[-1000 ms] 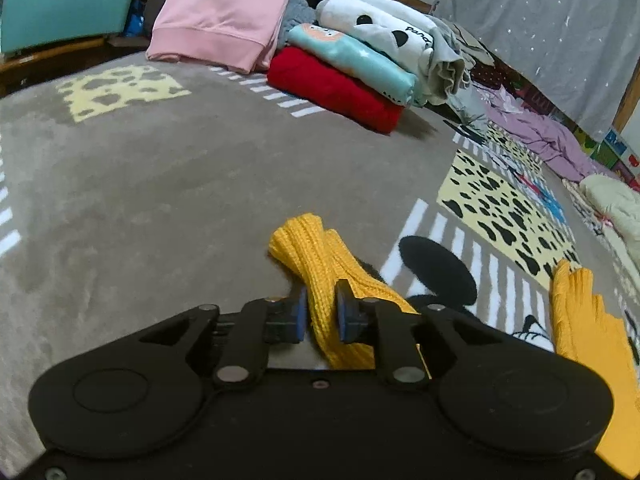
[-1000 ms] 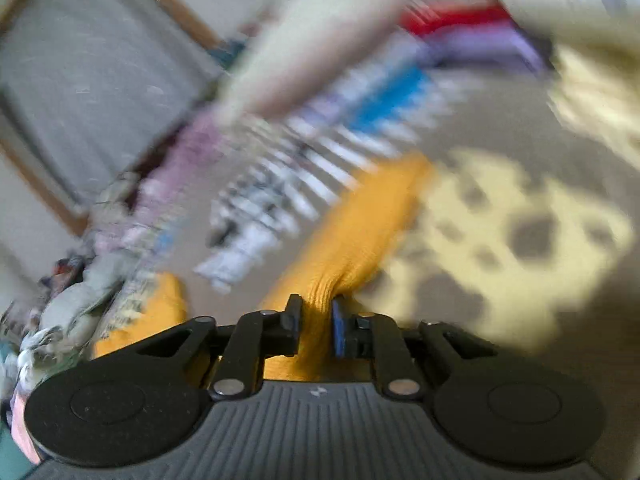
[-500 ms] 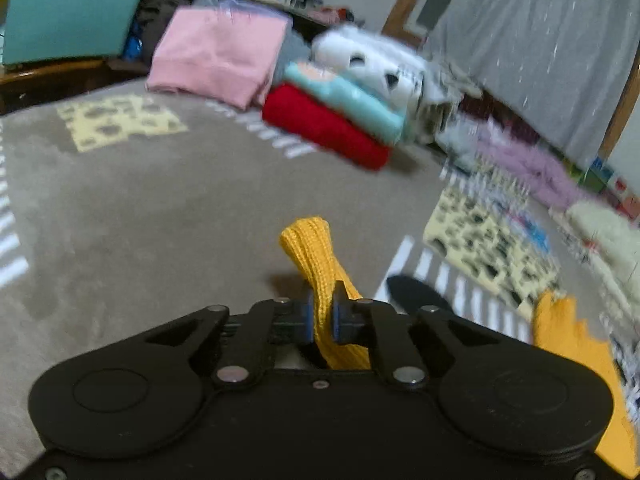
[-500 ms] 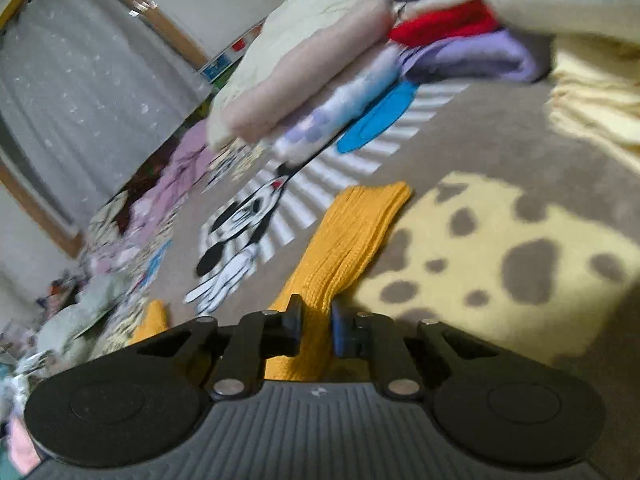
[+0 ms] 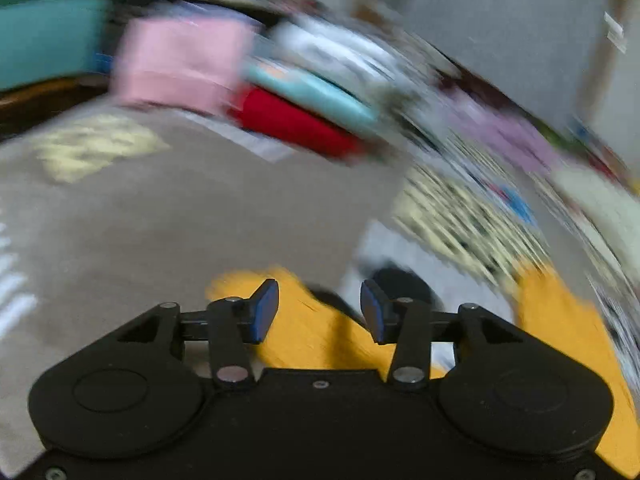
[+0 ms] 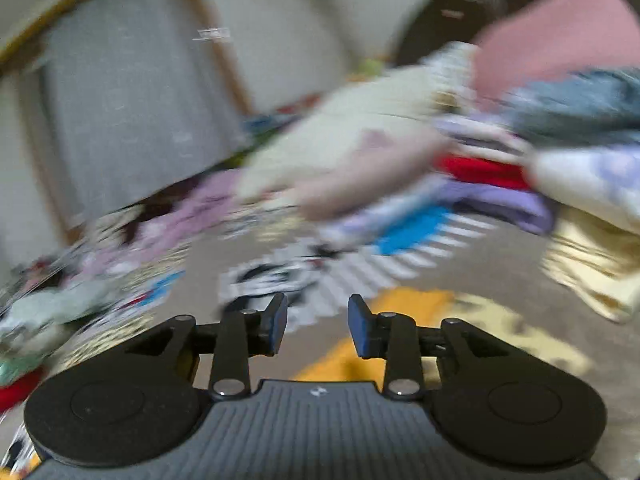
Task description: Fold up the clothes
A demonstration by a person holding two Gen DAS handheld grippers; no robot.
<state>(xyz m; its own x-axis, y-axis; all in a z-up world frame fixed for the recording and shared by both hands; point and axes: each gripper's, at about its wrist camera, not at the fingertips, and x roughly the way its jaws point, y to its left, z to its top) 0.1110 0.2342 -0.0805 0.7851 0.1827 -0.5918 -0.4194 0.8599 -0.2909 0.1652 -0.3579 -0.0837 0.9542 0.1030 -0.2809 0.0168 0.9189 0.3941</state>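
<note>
**Both grippers opening above the yellow knit garment on the rug**

Left wrist view, from left to right: a teal storage bin point(image 5: 48, 36) is sitting at the far left edge. Beside it, a folded pink garment point(image 5: 180, 64) is lying at the far side of the grey rug point(image 5: 160, 208), and a stack of folded clothes point(image 5: 304, 112), red at the bottom and light blue above, is lying just right of it. All of this is heavily blurred. In the foreground the left gripper point(image 5: 319, 310) is hovering with its jaws opening, at a moderate gap; its blue pads point(image 5: 266, 308) are pressing on nothing. The yellow knit garment point(image 5: 304, 332) is lying on the rug below and between the fingers, apart from them. A further part of it is showing at the lower right of this view.

Right wrist view, from left to right: a grey curtain point(image 6: 132, 100) is hanging at the left, with scattered clothes on the floor beneath it. The right gripper point(image 6: 317, 326) is likewise opening, at a narrower gap, with nothing clamped. The yellow knit garment point(image 6: 404, 304) is lying on the rug below and right of the fingers. A pile of unfolded clothes point(image 6: 520, 160) is filling the right side, too blurred for detail.
</note>
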